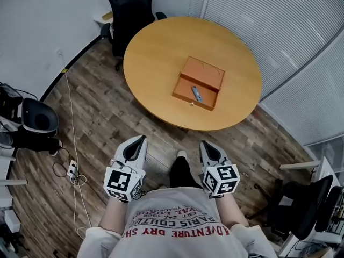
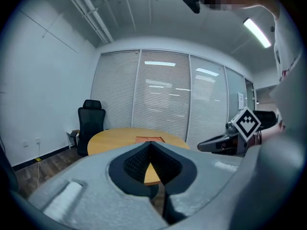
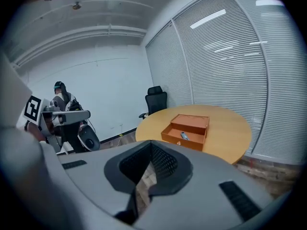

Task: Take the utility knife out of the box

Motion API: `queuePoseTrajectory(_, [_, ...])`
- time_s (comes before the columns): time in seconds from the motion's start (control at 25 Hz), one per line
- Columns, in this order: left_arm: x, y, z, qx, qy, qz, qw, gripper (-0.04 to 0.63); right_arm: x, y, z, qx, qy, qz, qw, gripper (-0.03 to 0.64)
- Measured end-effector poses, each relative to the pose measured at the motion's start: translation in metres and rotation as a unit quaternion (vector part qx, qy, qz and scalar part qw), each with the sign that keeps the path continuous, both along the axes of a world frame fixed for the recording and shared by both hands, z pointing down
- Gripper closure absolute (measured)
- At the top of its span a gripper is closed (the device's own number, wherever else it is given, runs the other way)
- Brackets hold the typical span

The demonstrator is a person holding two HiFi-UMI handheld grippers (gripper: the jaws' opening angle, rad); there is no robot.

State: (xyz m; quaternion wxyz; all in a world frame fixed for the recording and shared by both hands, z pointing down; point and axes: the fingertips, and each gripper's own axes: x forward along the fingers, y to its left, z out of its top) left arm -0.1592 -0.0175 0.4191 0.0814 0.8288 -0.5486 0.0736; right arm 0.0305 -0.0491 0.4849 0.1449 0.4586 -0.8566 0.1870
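The round wooden table (image 1: 156, 52) is the largest thing here, standing on a plank floor (image 1: 97, 106) with slatted blinds (image 1: 279, 31) along its far right side. A black office chair (image 1: 129, 9) is drawn up to the table's far left edge. A second dark chair (image 1: 307, 204) stands well off to the right and dark equipment (image 1: 33, 121) well off to the left, so neither blocks the way. A white cable (image 1: 71, 122) trails over the floor on the left, clear of the straight path to the table.

The orange box (image 1: 203, 71) sits about the middle of the table, a little toward the near edge. Its tray is pulled out toward the person, which leaves the inside open from above. The utility knife (image 1: 196, 93) lies loose in that tray, near its front wall, with nothing over it. It is small and grey, and its blade end cannot be made out.

The person stands short of the table, well apart from it. Both tools are held low in front of the body, pointing toward it. The left gripper (image 1: 142, 138) has its jaws closed together on nothing, and so does the right gripper (image 1: 204, 143). This looks like an approach, with the reach not yet begun. One pair of jaws must open before closing across the knife's narrow body.
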Motion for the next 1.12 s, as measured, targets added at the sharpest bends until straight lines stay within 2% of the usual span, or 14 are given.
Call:
queuePoseTrajectory(0.48, [0.039,-0.166,-0.018,0.013,-0.020,-0.044,0.9988,0.600,0.046,-0.178,-0.009,0.012,-0.004,-0.032,0.999,0.609])
queuePoseTrajectory(0.64, [0.046,-0.207,-0.008,0.005,-0.014,-0.051,0.9986,0.600,0.058,-0.221,-0.001,0.007,0.004,-0.030,1.000,0.609])
queuePoseTrajectory(0.88, [0.048,-0.259,0.008,-0.016,-0.012,-0.021,0.9996,0.600,0.055,-0.255,0.019,-0.022,0.019,-0.013,1.000,0.609])
queuePoseTrajectory(1.12, [0.038,-0.314,0.007,-0.020,-0.019,0.041,0.9988,0.600,0.031,-0.277,0.040,-0.063,0.027,-0.016,0.998,0.609])
